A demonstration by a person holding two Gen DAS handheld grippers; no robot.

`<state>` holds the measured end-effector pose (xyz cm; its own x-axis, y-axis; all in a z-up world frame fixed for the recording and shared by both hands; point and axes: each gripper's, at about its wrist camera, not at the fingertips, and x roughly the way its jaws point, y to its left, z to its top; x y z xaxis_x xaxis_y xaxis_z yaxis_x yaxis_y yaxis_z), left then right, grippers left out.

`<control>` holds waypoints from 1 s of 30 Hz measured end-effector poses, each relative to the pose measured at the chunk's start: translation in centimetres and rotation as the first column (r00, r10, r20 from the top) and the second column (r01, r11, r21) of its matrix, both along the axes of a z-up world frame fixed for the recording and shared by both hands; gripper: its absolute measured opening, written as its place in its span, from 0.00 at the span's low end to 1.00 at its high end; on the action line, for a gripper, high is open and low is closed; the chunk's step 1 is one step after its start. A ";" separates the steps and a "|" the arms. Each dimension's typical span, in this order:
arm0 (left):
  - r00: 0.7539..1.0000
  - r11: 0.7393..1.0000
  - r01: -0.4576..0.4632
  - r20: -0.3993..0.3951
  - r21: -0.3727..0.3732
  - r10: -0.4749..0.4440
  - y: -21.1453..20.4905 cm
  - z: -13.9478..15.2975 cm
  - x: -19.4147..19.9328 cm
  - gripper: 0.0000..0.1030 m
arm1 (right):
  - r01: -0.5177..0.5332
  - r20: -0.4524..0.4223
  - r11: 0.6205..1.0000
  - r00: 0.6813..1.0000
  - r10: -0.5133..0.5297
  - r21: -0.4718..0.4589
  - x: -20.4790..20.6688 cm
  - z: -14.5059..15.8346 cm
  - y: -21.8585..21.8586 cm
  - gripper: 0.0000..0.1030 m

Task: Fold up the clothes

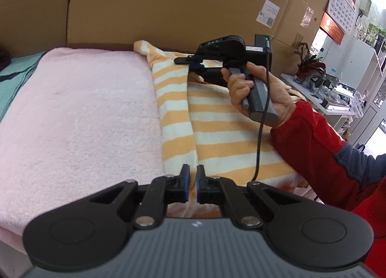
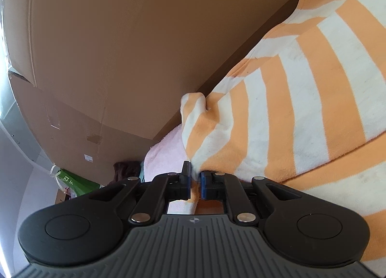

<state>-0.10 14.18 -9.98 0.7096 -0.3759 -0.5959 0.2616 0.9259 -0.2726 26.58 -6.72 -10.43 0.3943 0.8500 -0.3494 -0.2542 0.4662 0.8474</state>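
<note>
An orange-and-white striped garment (image 1: pixel 217 133) of soft fleecy cloth is spread over a pink towel (image 1: pixel 79 114) covering the bench, with its near edge doubled into a long fold. That fold is pinched at the near end by the left claw (image 1: pixel 192 179), fully closed on the cloth. The far corner is gripped in the narrow right claw (image 2: pixel 196 178), beside large cardboard boxes (image 1: pixel 168 8).
</note>
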 end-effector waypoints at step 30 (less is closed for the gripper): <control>0.994 0.985 0.105 0.004 0.133 -0.107 3.0 -1.6 -2.3 0.16 | 0.025 -0.046 1.000 0.999 -0.025 0.007 0.4 -0.6 0.1 0.09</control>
<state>-2.43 17.20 -11.62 0.6768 -0.3675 -0.6379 0.3627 0.9205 -0.1455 26.98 -6.67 -11.08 0.3989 0.8429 -0.3612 -0.2030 0.4653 0.8616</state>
